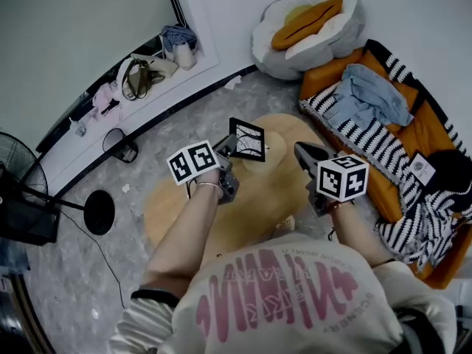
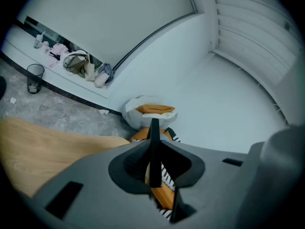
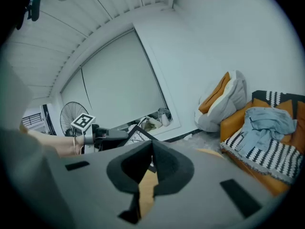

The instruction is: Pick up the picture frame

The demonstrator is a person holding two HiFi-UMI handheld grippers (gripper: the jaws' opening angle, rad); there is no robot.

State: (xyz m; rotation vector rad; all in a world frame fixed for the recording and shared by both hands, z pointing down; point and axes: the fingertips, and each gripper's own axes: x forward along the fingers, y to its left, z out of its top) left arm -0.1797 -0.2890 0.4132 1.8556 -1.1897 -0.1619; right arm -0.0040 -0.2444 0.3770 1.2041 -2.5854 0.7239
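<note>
The picture frame (image 1: 248, 140), black with a pale sketch inside, hangs above the round wooden table (image 1: 258, 194). My left gripper (image 1: 230, 147) is shut on its left edge. In the left gripper view the frame (image 2: 154, 130) stands edge-on between the pads. The right gripper view shows the frame (image 3: 137, 133) held out by the left gripper (image 3: 112, 135). My right gripper (image 1: 301, 152) floats to the right of the frame, apart from it. Its jaws (image 3: 151, 149) meet at the tips with nothing between them.
An orange sofa (image 1: 424, 135) with a striped blanket and a blue cloth runs along the right. An egg-shaped cushion (image 1: 310, 24) lies at the back. A standing fan (image 1: 26, 198) is at the left, a small bin (image 1: 122, 146) by the cluttered ledge (image 1: 140, 76).
</note>
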